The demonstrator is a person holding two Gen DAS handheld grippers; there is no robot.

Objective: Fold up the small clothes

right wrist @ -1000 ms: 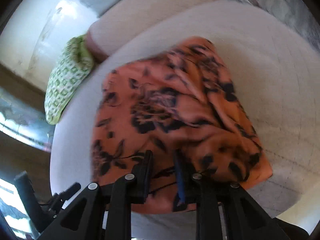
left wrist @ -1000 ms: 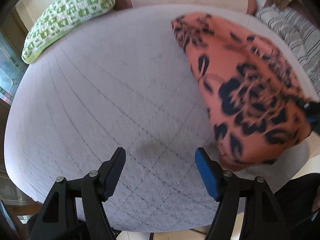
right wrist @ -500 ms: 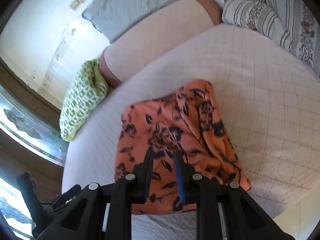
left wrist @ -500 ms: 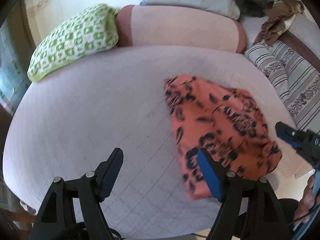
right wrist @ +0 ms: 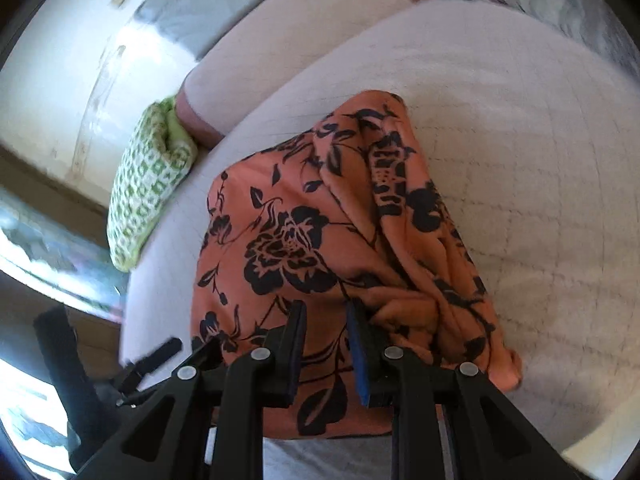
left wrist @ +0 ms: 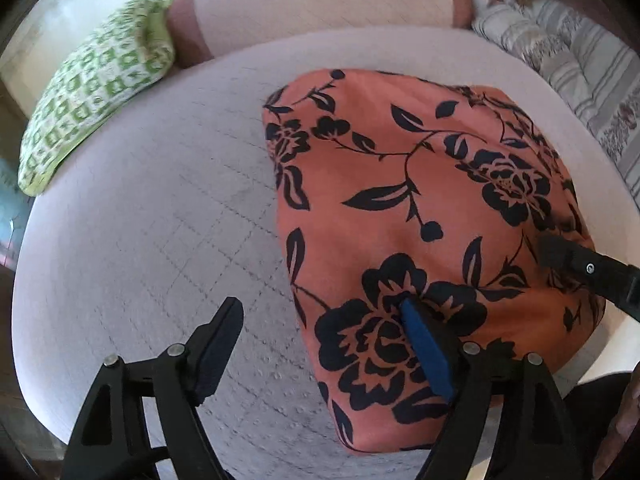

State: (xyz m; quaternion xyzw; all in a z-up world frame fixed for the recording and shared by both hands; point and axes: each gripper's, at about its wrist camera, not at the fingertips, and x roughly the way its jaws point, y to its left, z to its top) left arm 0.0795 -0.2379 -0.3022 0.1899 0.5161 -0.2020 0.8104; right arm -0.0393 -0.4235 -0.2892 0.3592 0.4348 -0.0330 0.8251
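The orange floral garment is spread on the bed. Its near edge is pinched by the right gripper. The left gripper, empty and opening, is positioned astride its left edge.

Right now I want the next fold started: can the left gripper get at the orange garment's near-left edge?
Probably yes: the left gripper hangs over the orange garment's edge, its jaws opening, nothing between.
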